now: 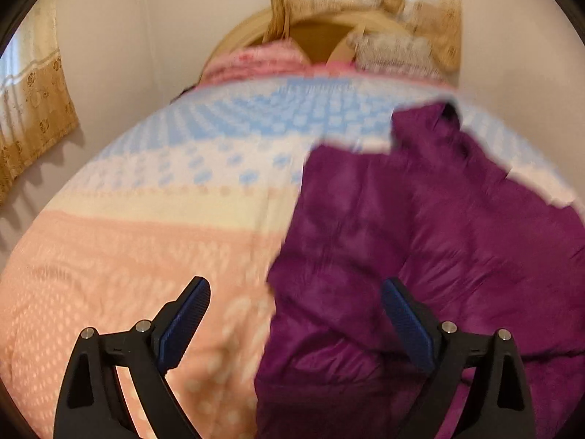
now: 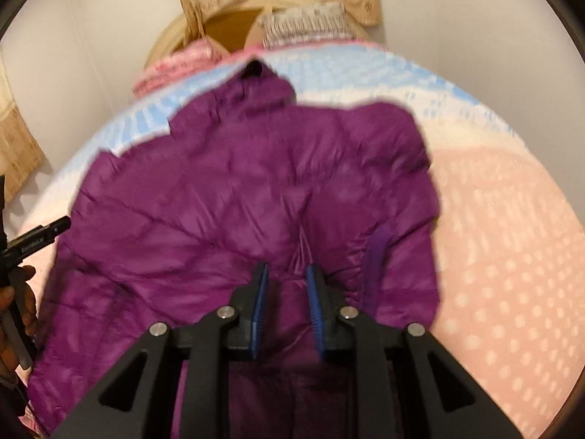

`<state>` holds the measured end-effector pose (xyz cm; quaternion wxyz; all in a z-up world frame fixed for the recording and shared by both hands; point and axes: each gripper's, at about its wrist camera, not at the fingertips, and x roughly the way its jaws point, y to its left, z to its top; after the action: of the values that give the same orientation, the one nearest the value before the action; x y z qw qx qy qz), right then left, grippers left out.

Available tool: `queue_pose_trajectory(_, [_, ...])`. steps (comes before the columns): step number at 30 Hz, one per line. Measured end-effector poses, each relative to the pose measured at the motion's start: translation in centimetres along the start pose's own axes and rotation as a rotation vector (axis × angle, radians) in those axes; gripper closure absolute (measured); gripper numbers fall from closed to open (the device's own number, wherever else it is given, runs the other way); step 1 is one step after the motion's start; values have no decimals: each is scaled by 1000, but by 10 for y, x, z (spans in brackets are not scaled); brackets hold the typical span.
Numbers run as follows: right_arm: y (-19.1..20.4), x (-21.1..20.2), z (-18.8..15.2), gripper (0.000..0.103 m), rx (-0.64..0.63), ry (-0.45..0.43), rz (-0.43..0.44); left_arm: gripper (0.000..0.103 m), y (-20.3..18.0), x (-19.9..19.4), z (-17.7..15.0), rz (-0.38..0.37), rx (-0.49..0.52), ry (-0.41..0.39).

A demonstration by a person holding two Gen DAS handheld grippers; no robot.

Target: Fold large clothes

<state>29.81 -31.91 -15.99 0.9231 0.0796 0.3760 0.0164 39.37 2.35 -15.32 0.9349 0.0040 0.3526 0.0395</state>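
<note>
A purple quilted hooded jacket [image 2: 237, 197] lies spread on the bed, hood toward the headboard. My right gripper [image 2: 287, 274] is shut on a bunch of the jacket's fabric near its lower middle, and the cloth is pulled into tight folds between the blue pads. In the left wrist view the jacket [image 1: 438, 237] fills the right half. My left gripper [image 1: 296, 292] is open and empty, above the jacket's left edge, with one finger over the bedspread and the other over the jacket. The frames are blurred.
The bedspread [image 1: 146, 219] has pink, cream and blue bands with dots. A wooden headboard [image 1: 321, 33] and pillows [image 2: 303, 23] are at the far end. Curtains [image 1: 33, 109] hang on the left wall. The left handle and hand [image 2: 22, 256] show at the left edge.
</note>
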Motion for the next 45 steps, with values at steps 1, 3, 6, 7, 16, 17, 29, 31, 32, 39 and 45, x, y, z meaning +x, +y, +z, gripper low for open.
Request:
queue_pose_trajectory(1, [-3, -6, 8, 79, 11, -23, 2, 8, 0, -6, 8, -18, -10, -16])
queue_pose_trajectory(3, [-11, -9, 28, 79, 52, -53, -10, 8, -4, -8, 26, -53, -27, -21])
queue_pose_trajectory(6, [-21, 1, 58, 78, 93, -93, -73, 8, -21, 3, 50, -41, -1, -58])
queue_pose_trajectory(7, [-23, 9, 67, 75, 107, -100, -90, 8, -26, 12, 56, -25, 12, -60])
queue_pose_trajectory(16, [-34, 90, 74, 73, 86, 13, -139, 8, -37, 108, 50, 57, 10, 95])
queue_pose_trajectory(17, [-37, 93, 70, 73, 93, 26, -136, 8, -40, 114, 45, 52, 20, 111])
queue_pose_trajectory(29, [-44, 105, 62, 75, 114, 58, -132, 4, -33, 128, 35, -13, -49, 188])
queue_pose_trajectory(31, [-43, 104, 64, 75, 108, 84, -119, 4, -28, 123, 39, -11, -46, 219])
queue_pose_trajectory(32, [-42, 100, 68, 68, 97, 106, -102, 4, -25, 114, 42, 2, -37, 224])
queue_pose_trajectory(39, [-17, 78, 139, 19, -29, 8, -36, 4, -30, 87, 116, -108, 43, 92])
queue_pose_trajectory(45, [-16, 158, 202, 19, 25, 44, 47, 4, -59, 156, 180, -141, -6, 122])
